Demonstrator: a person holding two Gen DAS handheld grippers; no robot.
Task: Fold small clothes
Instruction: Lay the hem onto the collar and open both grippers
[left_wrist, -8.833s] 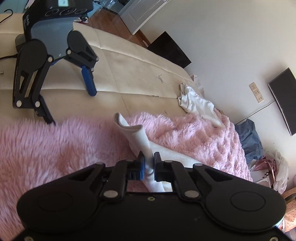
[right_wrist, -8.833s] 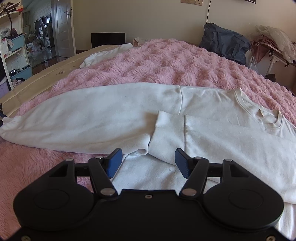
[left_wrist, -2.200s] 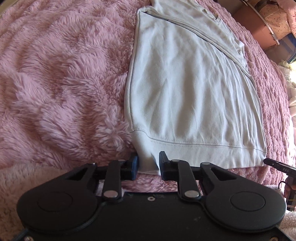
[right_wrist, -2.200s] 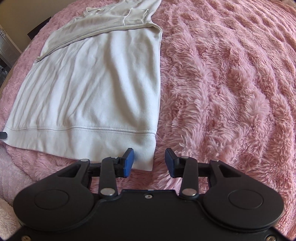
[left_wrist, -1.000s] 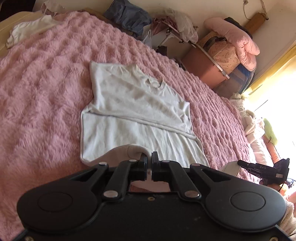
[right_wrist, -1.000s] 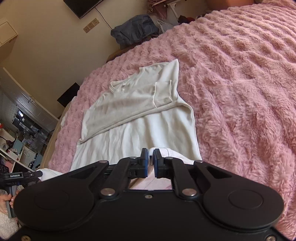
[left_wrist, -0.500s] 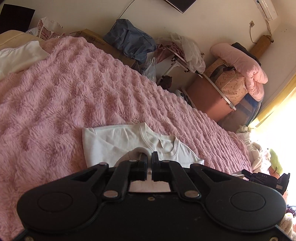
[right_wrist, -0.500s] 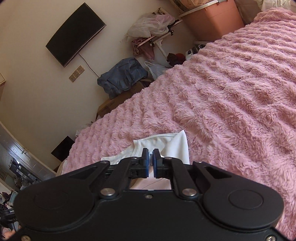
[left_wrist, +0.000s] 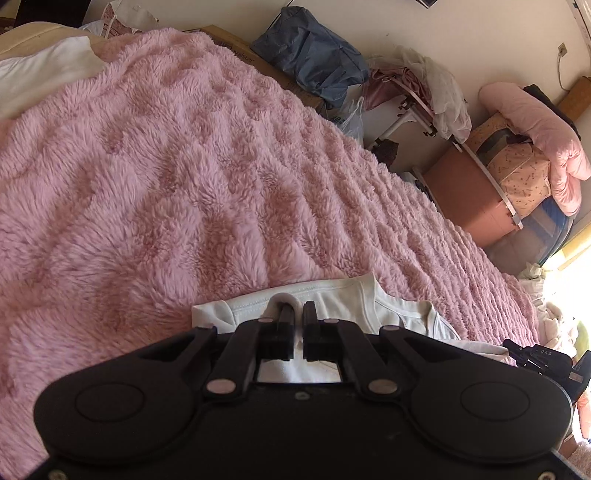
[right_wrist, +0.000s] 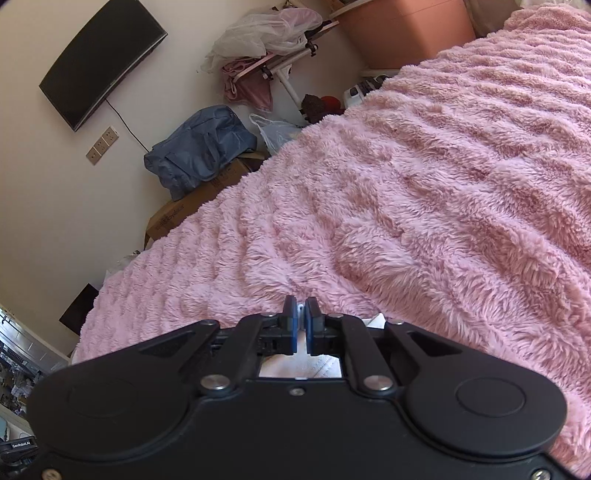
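A white sweatshirt (left_wrist: 340, 295) lies on the pink fluffy blanket (left_wrist: 184, 177), mostly hidden under my grippers. My left gripper (left_wrist: 298, 314) is shut on the sweatshirt's hem, which loops over its fingertips near the collar end. My right gripper (right_wrist: 301, 314) is shut on the sweatshirt's hem too; only a sliver of white cloth (right_wrist: 306, 363) shows between and under its fingers. The right gripper also shows at the lower right edge of the left wrist view (left_wrist: 543, 360).
Another white garment (left_wrist: 40, 77) lies at the blanket's far left edge. Beyond the bed stand a blue bag (right_wrist: 199, 147) on a cardboard box, a rack with clothes (right_wrist: 266, 55), a brown bin (left_wrist: 469, 195) and a wall TV (right_wrist: 99, 62).
Both grippers have carried the hem forward over the sweatshirt toward its collar. Less of the garment shows now than half a second ago.
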